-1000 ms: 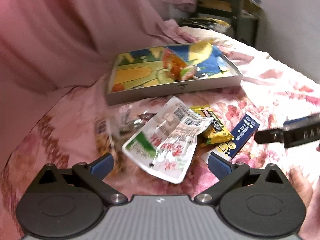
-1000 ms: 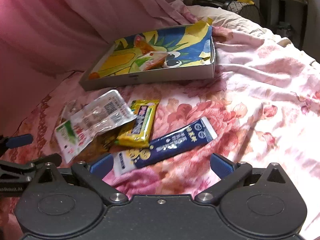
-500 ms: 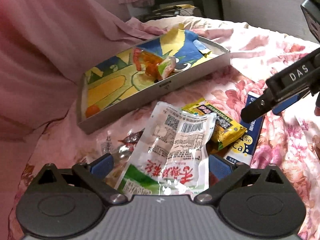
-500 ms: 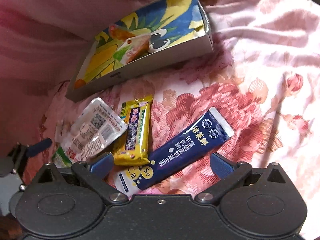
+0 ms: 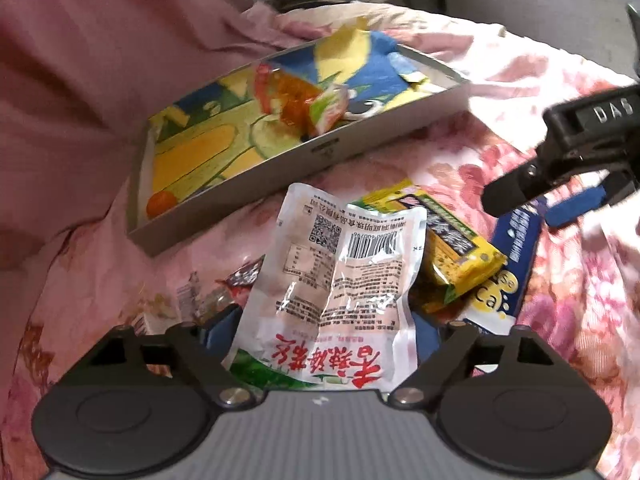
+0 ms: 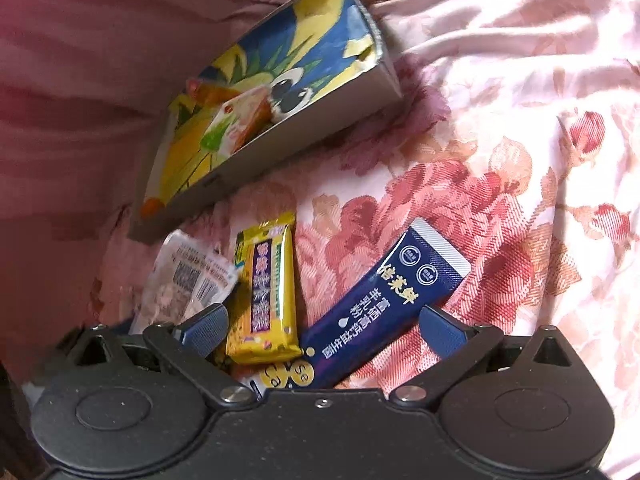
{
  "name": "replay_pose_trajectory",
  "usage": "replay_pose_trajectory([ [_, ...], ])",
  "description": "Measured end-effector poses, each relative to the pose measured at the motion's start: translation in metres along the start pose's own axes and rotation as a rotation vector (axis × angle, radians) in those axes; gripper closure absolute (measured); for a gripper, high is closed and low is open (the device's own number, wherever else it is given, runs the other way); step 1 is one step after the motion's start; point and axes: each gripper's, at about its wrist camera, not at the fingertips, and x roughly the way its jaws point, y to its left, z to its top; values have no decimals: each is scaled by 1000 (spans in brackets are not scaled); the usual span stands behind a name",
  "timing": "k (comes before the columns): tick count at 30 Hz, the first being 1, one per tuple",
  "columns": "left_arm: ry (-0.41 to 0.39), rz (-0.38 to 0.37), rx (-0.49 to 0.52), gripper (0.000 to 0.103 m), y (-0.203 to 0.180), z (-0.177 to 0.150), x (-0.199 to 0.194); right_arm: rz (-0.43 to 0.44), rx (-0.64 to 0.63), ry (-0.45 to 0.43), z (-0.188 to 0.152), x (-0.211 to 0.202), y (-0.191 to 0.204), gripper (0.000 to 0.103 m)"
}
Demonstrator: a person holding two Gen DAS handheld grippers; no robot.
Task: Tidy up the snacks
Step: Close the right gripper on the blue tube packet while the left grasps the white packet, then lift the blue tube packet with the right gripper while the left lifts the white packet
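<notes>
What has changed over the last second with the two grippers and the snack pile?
Both grippers came down and forward onto the pile. The left gripper now straddles the white pouch, jaws narrower than before; a firm grip is not clear. The right gripper stays open, now around the yellow bar and blue stick pack. The snacks, and the tray with its orange packet, stayed put.

Black linkage arms, silver screws, blue-padded jaws; right gripper [image 5: 560,192] lettered "DAS".
</notes>
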Motion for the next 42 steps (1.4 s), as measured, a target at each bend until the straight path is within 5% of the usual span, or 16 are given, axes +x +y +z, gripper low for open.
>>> replay_pose_trajectory([
  [7, 27, -13, -204, 27, 13, -1, -12, -31, 52, -32, 1, -4, -8, 24],
  [15, 11, -55, -415, 41, 28, -9, -26, -13, -15, -35, 1, 8, 3, 59],
  [20, 13, -91, -569, 45, 43, -20, -31, 64, -63, -52, 1, 13, 14, 72],
  [25, 16, -141, -726, 46, 59, -34, -32, 117, -16, 12, -5, 14, 14, 70],
  [29, 16, -141, -737, 46, 60, -35, -32, 82, -32, 53, -19, 8, 14, 54],
  [35, 11, -133, -725, 46, 56, -31, -31, 37, -202, 47, -32, 20, 39, 50],
  [42, 10, -134, -728, 46, 57, -31, -30, -60, -469, -9, -57, 36, 73, 30],
])
